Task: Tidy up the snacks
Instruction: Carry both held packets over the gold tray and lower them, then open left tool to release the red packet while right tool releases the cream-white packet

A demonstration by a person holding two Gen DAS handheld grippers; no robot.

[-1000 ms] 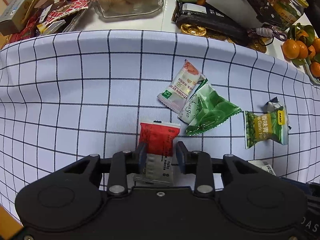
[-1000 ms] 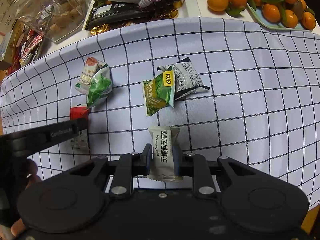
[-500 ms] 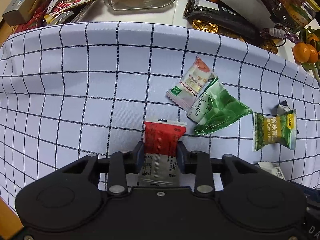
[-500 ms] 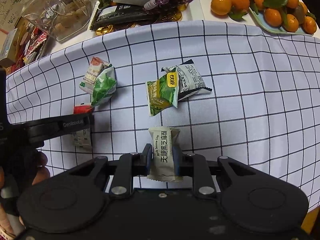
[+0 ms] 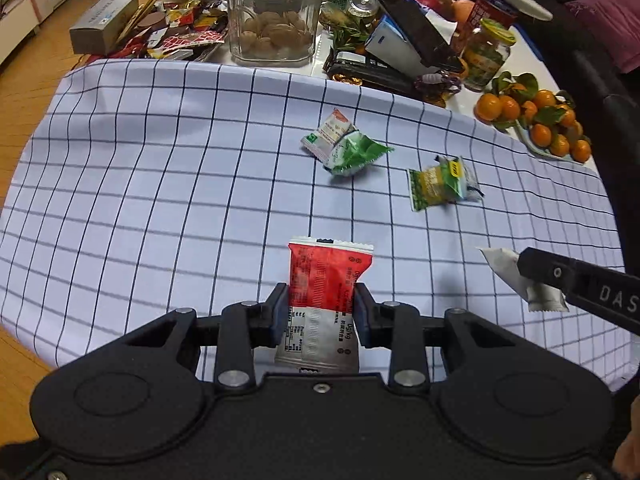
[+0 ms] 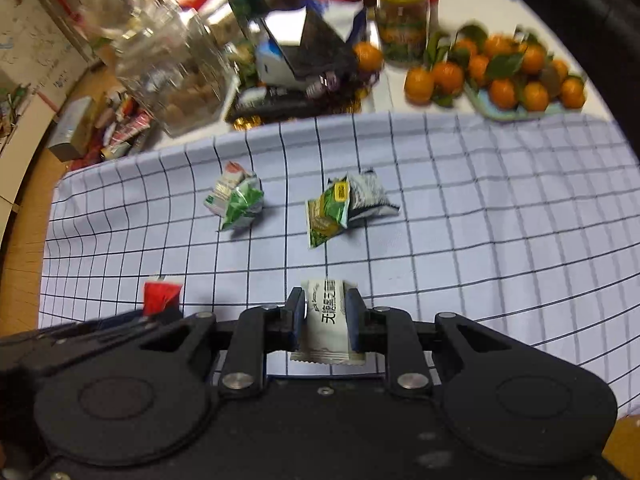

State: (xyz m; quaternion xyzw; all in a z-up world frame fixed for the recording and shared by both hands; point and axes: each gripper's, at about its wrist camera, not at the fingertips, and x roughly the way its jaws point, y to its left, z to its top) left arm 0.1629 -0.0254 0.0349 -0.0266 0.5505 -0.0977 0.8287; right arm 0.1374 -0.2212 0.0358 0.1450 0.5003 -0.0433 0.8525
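Observation:
My left gripper is shut on a red and silver snack packet, held above the checked cloth. My right gripper is shut on a cream sesame-cake packet, also held above the cloth; it shows at the right of the left wrist view. On the cloth lie a white packet overlapped by a green one and a green garlic-pea packet on a grey one. Both pairs also show in the right wrist view.
Behind the cloth stand a glass jar of walnuts, a heap of sweets and boxes, a black stand with a phone, a jar with a yellow lid and a plate of oranges.
Both grippers have lifted and pulled back from the cloth with their packets held; the view now takes in more of the table. The packets on the cloth have not moved.

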